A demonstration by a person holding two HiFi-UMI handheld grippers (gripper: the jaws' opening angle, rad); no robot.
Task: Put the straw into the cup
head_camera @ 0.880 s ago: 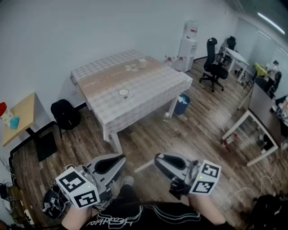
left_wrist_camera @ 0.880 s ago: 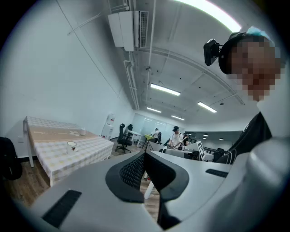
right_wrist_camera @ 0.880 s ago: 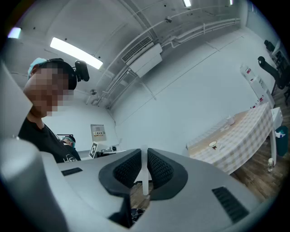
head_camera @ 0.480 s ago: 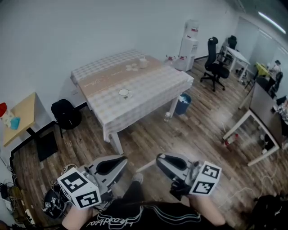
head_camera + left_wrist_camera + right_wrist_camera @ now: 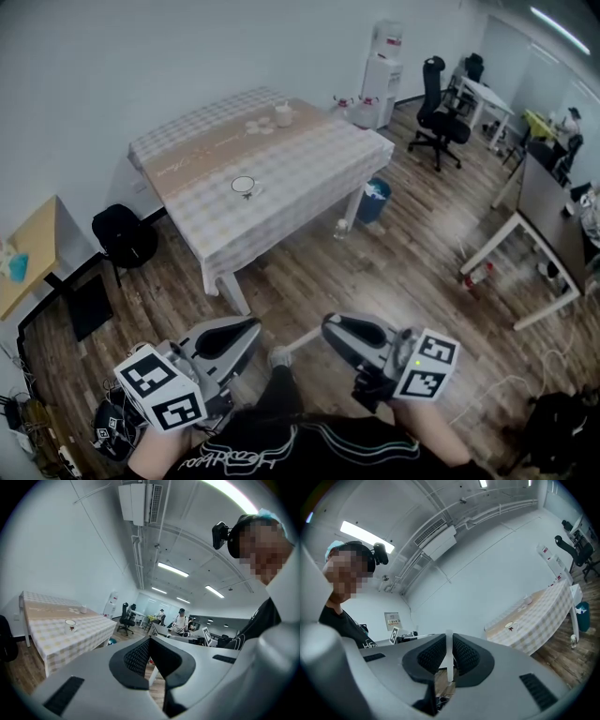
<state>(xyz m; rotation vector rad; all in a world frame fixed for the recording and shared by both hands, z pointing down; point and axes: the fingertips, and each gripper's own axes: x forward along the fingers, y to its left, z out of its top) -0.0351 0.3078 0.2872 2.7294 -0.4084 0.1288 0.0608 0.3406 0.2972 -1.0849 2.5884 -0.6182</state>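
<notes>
A white cup [image 5: 244,186] with a small red mark stands on the checked-cloth table [image 5: 309,169] far ahead; it also shows as the cup [image 5: 71,624] and the cup [image 5: 510,626] in the gripper views. My right gripper [image 5: 328,328] is held low near my body, shut on a white straw [image 5: 300,342] that sticks out toward the left. The straw [image 5: 448,656] stands upright between the right gripper's [image 5: 449,639] dark pads. My left gripper [image 5: 251,328] is beside it, and the left gripper [image 5: 150,641] has its jaws together with nothing in them.
A second cup [image 5: 282,114] sits at the table's far end. Round the table are a blue bin [image 5: 373,199], a black backpack [image 5: 122,239], a water dispenser [image 5: 380,75], an office chair [image 5: 441,117] and a white desk [image 5: 553,244]. People [image 5: 181,620] stand far off.
The table has slid slightly left and up in the head view as I step; a shoe shows between the grippers. Both grippers stay as they were, the straw still held.
</notes>
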